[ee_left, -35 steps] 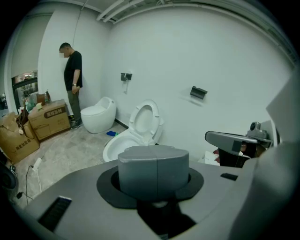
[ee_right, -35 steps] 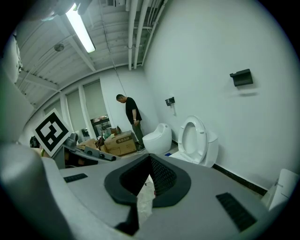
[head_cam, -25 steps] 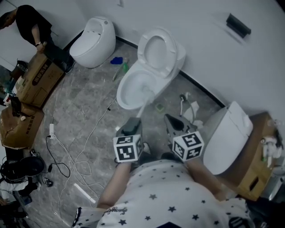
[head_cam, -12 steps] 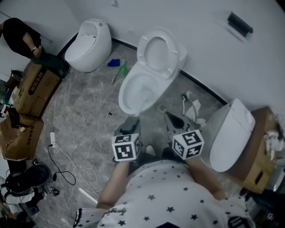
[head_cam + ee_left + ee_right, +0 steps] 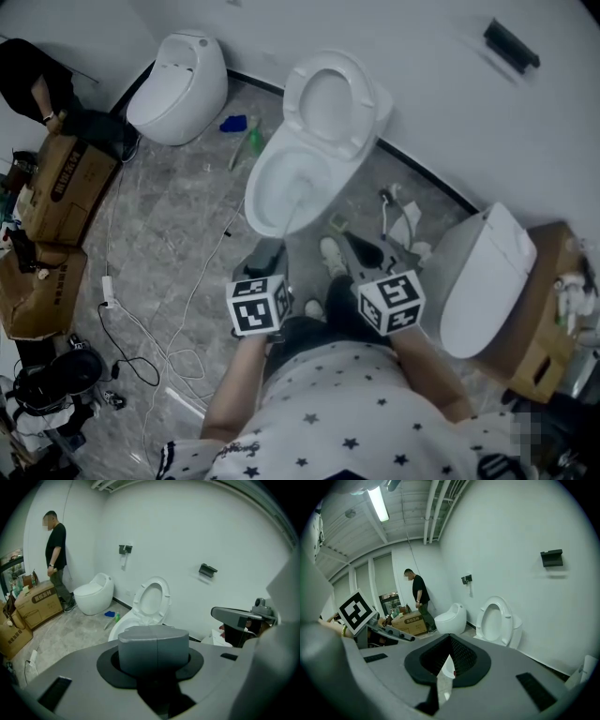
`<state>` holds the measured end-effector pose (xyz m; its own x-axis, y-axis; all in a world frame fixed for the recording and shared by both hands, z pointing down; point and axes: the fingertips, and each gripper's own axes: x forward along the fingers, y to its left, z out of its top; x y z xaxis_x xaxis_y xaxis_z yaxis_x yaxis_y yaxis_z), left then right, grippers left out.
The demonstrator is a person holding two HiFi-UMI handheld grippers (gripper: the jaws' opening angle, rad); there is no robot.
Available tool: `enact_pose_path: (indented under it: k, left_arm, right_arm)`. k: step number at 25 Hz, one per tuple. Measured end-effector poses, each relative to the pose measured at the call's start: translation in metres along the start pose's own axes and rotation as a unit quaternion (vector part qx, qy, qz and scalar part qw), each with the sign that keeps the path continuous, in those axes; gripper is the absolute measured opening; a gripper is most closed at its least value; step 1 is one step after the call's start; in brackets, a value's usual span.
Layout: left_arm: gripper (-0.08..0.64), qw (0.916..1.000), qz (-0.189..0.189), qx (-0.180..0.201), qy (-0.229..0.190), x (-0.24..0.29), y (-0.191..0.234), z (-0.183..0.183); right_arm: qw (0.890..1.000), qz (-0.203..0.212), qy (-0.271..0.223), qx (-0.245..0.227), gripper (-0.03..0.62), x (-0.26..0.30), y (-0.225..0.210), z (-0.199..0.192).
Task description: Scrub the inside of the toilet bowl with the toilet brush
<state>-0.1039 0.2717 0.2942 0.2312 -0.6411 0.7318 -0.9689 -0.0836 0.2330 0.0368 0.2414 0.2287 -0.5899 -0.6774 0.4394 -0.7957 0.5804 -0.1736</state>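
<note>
A white toilet (image 5: 281,192) stands by the wall with its seat and lid raised. The thin pale handle of the toilet brush (image 5: 290,217) slants from my left gripper (image 5: 267,255) over the front rim into the bowl. The brush head is down inside and hard to make out. In the left gripper view the toilet (image 5: 151,597) shows behind my left gripper (image 5: 153,641), whose closed jaws hide the brush. My right gripper (image 5: 361,248) hangs to the right of the bowl, shut and holding nothing. In the right gripper view the toilet (image 5: 497,620) lies ahead of my right gripper (image 5: 450,641).
An egg-shaped toilet (image 5: 178,75) stands at the back left, another toilet (image 5: 478,281) at the right. Cardboard boxes (image 5: 56,183) and a person (image 5: 37,80) are at the far left. Cables (image 5: 159,319) trail over the floor. A blue object (image 5: 234,124) and a green bottle (image 5: 253,141) lie left of the bowl.
My left gripper has drifted slightly left while the brush handle shifted inside the bowl. A shoe has come forward between the two grippers. The right gripper has barely moved.
</note>
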Motion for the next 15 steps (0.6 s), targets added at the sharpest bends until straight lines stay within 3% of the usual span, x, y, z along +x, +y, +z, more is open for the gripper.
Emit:
enact_pose_path:
  k: [15]
  left_arm:
    - [0.155, 0.9994, 0.001, -0.009, 0.033, 0.077, 0.012, 0.034]
  right_arm:
    - [0.998, 0.037, 0.045, -0.013, 0.006, 0.082, -0.042, 0.004]
